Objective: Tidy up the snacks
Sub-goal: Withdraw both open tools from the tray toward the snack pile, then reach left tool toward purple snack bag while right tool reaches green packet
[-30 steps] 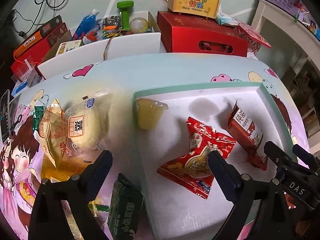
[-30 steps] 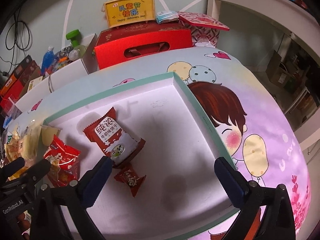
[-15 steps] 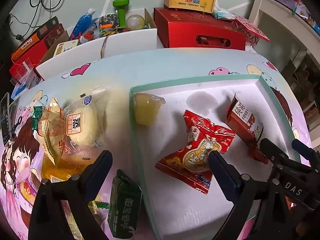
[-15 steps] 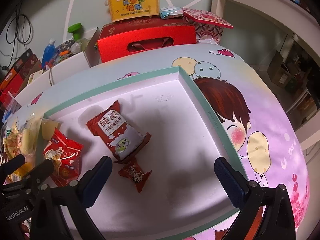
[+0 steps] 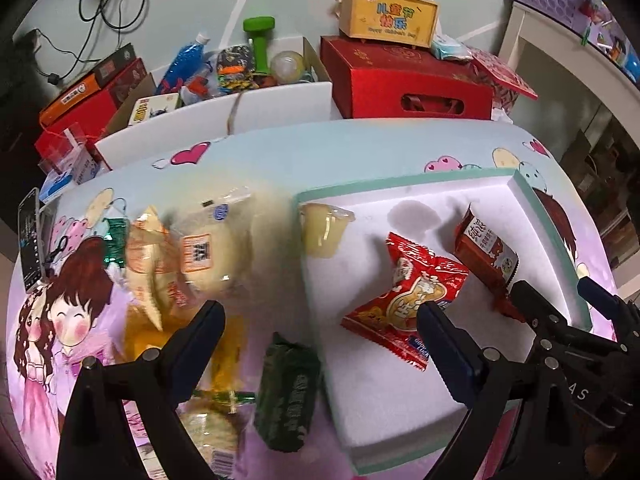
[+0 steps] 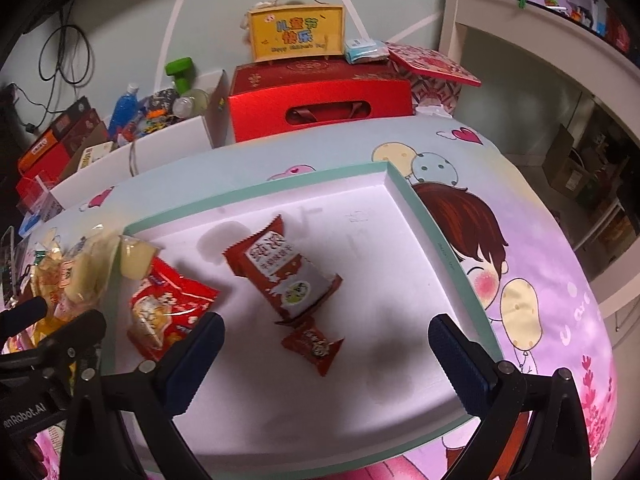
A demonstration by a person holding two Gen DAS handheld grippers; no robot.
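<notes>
Inside tray (image 6: 440, 240), snacks — both grippers agape

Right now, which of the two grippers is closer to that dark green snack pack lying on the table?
Left. The left gripper hangs open right over the dark green pack, beside the tray. The right gripper is open over the tray's inside, farther off.

Your left gripper (image 5: 320, 332) hangs with its jaws spread wide, nothing between its blue-padded fingers (image 5: 204, 344). Your right gripper (image 6: 326, 344) is just as wide apart, with nothing gripped. The two sit side by side, each one's black frame showing at the edge of the other's view.
</notes>
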